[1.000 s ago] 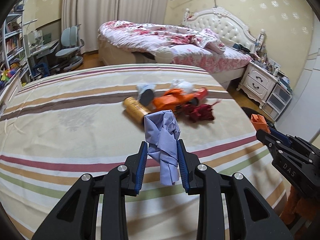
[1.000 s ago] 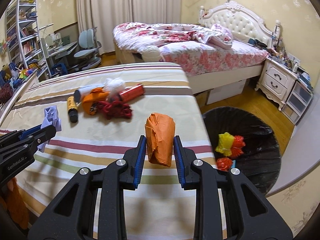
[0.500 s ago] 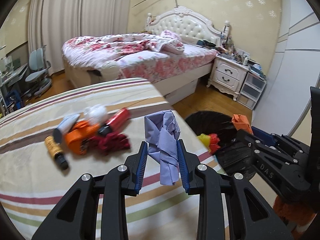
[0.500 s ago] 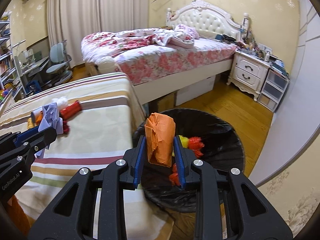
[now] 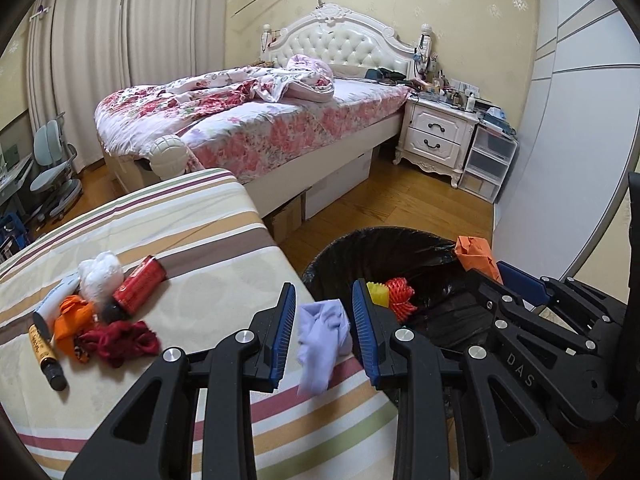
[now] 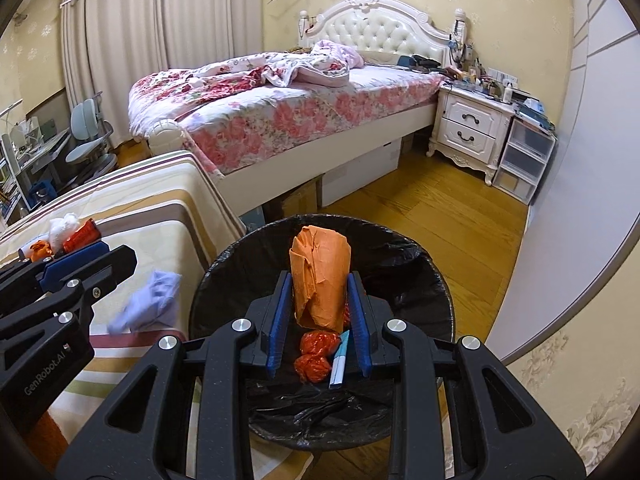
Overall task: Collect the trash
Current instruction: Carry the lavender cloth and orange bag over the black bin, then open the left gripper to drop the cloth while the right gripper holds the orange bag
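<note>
1. The striped bed (image 5: 168, 240) fills the left of my view, its near corner just beside the black-lined trash bin (image 6: 436, 280) on the wooden floor. I count the job as partly done: the bin already holds a yellow piece (image 5: 378, 293), red net bundles (image 6: 316, 354) and a small white-and-blue packet (image 6: 339, 364).

2. My right tool (image 6: 320, 312) hangs over the bin's mouth, its blue pads narrow and closed on a crumpled orange paper wad (image 6: 320, 276) that stands upright between them. It looks ready to drop.

3. My left tool (image 5: 324, 334) sits above the bed's corner at the bin's rim with its pads spread wide. The lilac tissue (image 5: 322, 338) appears blurred and free between them, touching neither pad as far as I can tell. Whether it lands in the bin or on the bed I cannot judge.

4. Left to gather, in a cluster on the bed well apart from the bin: a red can (image 5: 140, 282), a dark red cloth scrap (image 5: 120, 342), an orange wrapper (image 5: 72, 320), a white wad (image 5: 100, 274), a yellow tube (image 5: 44, 350) and a pale tube (image 5: 54, 302).
</note>
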`<action>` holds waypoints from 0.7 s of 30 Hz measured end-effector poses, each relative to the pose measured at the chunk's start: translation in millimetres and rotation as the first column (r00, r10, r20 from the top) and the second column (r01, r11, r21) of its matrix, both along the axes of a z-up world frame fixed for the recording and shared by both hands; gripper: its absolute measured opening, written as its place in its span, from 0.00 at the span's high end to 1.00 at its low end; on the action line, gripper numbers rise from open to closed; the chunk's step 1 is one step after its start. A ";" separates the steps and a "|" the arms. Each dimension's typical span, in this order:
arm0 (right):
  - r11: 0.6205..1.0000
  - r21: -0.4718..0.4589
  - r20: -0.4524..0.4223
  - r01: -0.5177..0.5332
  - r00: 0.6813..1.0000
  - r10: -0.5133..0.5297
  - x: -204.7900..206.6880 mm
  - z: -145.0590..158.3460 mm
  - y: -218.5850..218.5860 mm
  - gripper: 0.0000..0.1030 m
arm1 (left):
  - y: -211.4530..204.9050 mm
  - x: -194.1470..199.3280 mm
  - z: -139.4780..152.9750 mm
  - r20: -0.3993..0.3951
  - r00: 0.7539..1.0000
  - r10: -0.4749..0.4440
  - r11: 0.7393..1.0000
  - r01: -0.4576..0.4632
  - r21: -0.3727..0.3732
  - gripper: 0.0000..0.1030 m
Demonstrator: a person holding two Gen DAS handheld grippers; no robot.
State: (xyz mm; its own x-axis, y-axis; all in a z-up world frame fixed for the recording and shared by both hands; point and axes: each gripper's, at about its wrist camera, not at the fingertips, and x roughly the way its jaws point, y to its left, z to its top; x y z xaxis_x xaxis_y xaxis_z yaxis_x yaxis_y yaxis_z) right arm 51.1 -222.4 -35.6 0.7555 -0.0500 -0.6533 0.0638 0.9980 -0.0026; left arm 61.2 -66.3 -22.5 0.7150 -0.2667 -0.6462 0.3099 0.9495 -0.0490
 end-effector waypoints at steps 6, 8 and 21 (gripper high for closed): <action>1.000 0.010 -0.008 0.018 1.000 -0.018 4.3 -5.8 -10.5 0.73 | -13.6 9.2 -4.8 0.002 1.000 -0.004 1.000 0.004 0.024 0.70; 1.000 0.014 -0.011 0.022 1.000 -0.022 4.9 -7.0 -12.3 0.73 | -15.9 10.9 -6.6 -0.006 1.000 -0.006 1.000 0.006 0.024 0.70; 0.999 0.033 -0.013 0.043 0.999 -0.043 8.8 -11.5 -24.5 0.73 | -32.5 20.1 -16.9 -0.014 0.998 -0.059 0.998 0.060 0.037 0.94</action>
State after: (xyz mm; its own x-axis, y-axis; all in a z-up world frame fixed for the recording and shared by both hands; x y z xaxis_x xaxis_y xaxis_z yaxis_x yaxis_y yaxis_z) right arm 59.9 -246.9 -47.1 0.7447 -0.0605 -0.6647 0.1069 0.9938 0.0293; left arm 81.4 -98.8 -39.4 0.6900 -0.2843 -0.6657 0.3656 0.9306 -0.0186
